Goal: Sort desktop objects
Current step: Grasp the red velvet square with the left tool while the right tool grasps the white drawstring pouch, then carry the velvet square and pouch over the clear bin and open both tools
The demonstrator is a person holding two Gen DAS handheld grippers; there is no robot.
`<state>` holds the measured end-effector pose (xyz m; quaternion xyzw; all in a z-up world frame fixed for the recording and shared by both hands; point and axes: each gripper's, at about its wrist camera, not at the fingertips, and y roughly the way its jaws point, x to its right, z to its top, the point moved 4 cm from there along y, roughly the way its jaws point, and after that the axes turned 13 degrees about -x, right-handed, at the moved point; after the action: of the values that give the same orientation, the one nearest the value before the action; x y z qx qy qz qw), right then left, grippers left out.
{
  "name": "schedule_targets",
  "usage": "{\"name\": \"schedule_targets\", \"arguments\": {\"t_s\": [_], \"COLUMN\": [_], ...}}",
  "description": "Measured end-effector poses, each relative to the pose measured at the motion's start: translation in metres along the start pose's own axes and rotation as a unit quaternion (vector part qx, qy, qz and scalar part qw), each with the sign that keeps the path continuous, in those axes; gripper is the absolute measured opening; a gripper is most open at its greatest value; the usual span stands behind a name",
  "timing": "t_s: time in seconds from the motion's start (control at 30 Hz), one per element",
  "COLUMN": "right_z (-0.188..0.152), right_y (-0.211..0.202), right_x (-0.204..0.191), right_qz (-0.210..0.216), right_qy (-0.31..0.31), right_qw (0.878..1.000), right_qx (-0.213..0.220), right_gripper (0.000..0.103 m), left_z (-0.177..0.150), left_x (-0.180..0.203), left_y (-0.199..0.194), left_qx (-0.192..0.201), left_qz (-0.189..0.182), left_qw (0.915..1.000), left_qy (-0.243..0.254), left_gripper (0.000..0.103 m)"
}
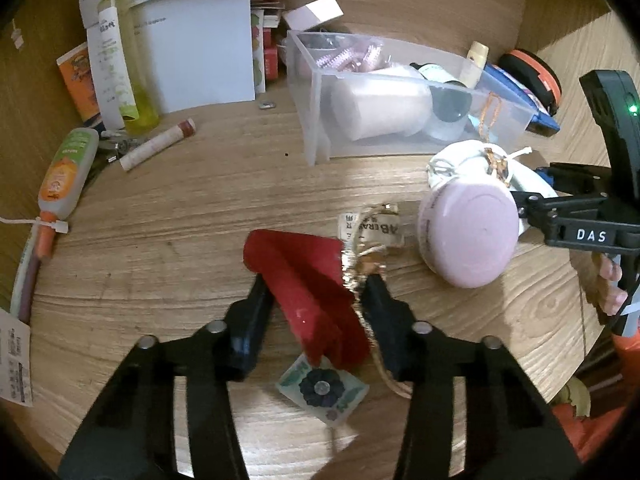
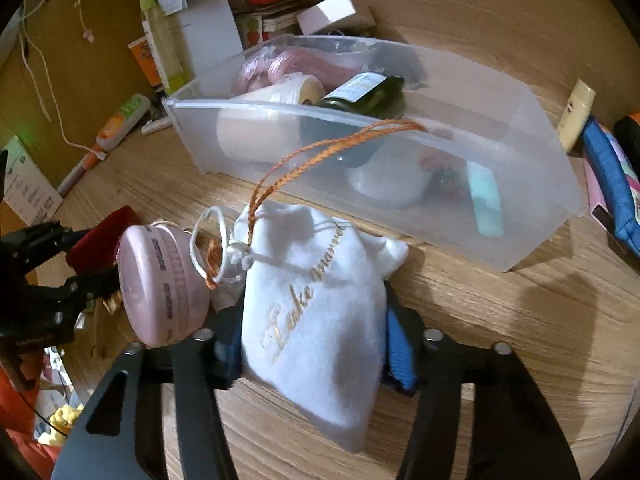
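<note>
My left gripper (image 1: 316,296) is shut on a red cloth pouch (image 1: 304,276) with a gold cord, low over the wooden desk (image 1: 168,240). A floral card (image 1: 322,388) lies under it. My right gripper (image 2: 314,344) is shut on a white drawstring pouch (image 2: 320,320) with gold lettering and an orange cord. A pink round jar (image 2: 160,284) lies on its side against the white pouch, also seen in the left wrist view as the pink jar (image 1: 468,236). Behind both stands a clear plastic bin (image 2: 540,184) holding bottles, a white roll and pink items.
Papers (image 1: 200,40), a yellow-green bottle (image 1: 136,92), a lip balm stick (image 1: 158,144) and a green-orange tube (image 1: 66,172) crowd the back left. A blue pouch (image 2: 608,172), a small cream tube (image 2: 576,116) and an orange tin (image 1: 536,76) sit right of the bin.
</note>
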<state>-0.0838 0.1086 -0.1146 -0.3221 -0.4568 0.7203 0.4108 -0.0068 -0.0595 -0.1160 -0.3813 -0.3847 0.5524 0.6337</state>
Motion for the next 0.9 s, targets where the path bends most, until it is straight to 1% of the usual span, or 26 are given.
{"name": "schedule_targets", "arguments": {"t_s": [0.03,0.07,0.13,0.23,0.37,0.77,0.9], "right_z": [0.000,0.000,-0.001,-0.005,-0.013,-0.036,-0.039], "right_y": [-0.002,-0.004,-0.008,-0.016,-0.032,-0.079,-0.092], "right_x": [0.002,0.004,0.008,0.012,0.023,0.064,0.076], "right_qz": [0.005,0.009,0.014,0.010,0.014,-0.002,-0.004], "right_qy": [0.004,0.007,0.015,0.025,0.045,0.105,0.118], "right_qw": [1.000,1.000,1.000,0.999,0.998,0.991,0.988], "right_qx": [0.003,0.005,0.009,0.016,0.030,0.084,0.100], "right_gripper": [0.046,0.045,0.041,0.040,0.040,0.040,0.040], "left_z": [0.000,0.000,0.001,0.003,0.006,0.028,0.040], "left_x": [-0.001,-0.003,-0.006,-0.012,-0.015,0.000,0.005], "left_y": [0.000,-0.001,-0.001,-0.002,-0.010,-0.046,-0.054], "left_qx": [0.001,0.001,-0.001,0.000,0.014,0.066,0.082], "left_qz": [0.001,0.000,-0.009,-0.022,-0.023,-0.040,-0.025], "left_qw": [1.0000,1.0000,0.9999,0.9994,0.9990,0.9966,0.9963], "left_qy": [-0.002,-0.005,-0.014,-0.029,-0.037,-0.028,-0.010], "left_gripper": [0.037,0.036,0.026,0.025,0.024,0.024,0.024]}}
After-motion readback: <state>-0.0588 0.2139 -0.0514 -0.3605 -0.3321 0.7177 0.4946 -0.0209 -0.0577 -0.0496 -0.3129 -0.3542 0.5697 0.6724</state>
